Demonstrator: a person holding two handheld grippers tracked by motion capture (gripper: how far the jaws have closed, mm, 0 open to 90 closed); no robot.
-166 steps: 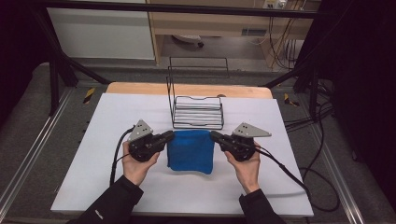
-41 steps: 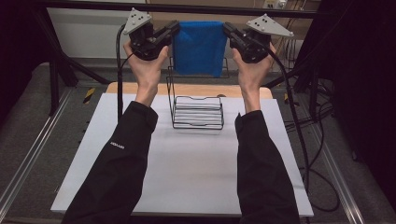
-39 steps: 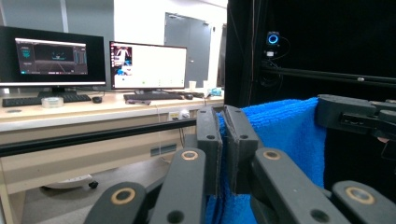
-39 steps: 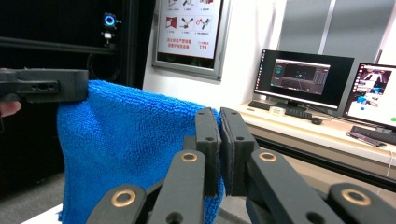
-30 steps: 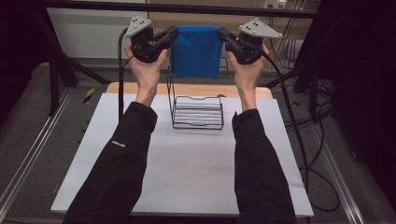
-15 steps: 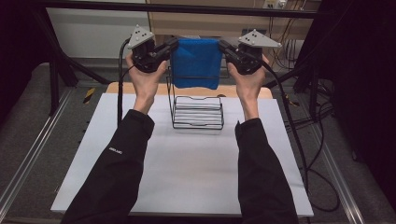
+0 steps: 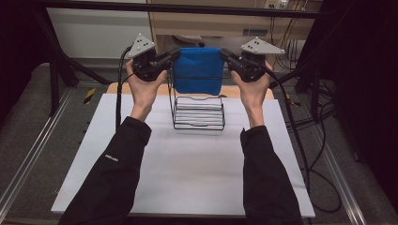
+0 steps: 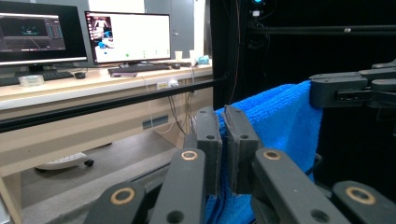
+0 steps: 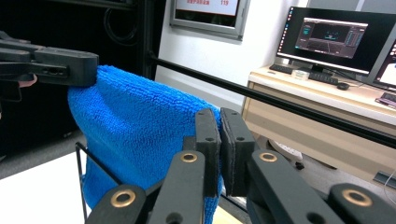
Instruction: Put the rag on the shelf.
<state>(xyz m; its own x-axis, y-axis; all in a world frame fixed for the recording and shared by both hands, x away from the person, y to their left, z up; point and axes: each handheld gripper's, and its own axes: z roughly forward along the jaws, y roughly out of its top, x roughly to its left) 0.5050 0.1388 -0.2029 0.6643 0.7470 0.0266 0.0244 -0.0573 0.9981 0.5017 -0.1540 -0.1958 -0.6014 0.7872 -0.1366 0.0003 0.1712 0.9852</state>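
A folded blue towel (image 7: 198, 69) hangs stretched between my two grippers, above the black wire rack (image 7: 199, 112) on the white table. My left gripper (image 7: 175, 54) is shut on the towel's upper left corner, my right gripper (image 7: 224, 53) on its upper right corner. In the left gripper view the towel (image 8: 275, 119) is pinched between the jaws of my left gripper (image 8: 223, 122), with the other gripper (image 8: 355, 88) at its far corner. In the right gripper view the towel (image 9: 135, 130) runs from my right gripper (image 9: 219, 125) to the left one (image 9: 51, 63), over the rack's top wire (image 9: 95, 161).
The white table top (image 7: 187, 173) lies in front of the rack. A black frame bar (image 7: 187, 8) crosses behind the hands. A wooden desk with monitors (image 8: 126, 32) stands beyond the table. Cables (image 7: 305, 145) trail off the right edge.
Both hands have come down and slightly toward me with the towel, from high above the rack to just over its top wire. The grips on both corners are unchanged.
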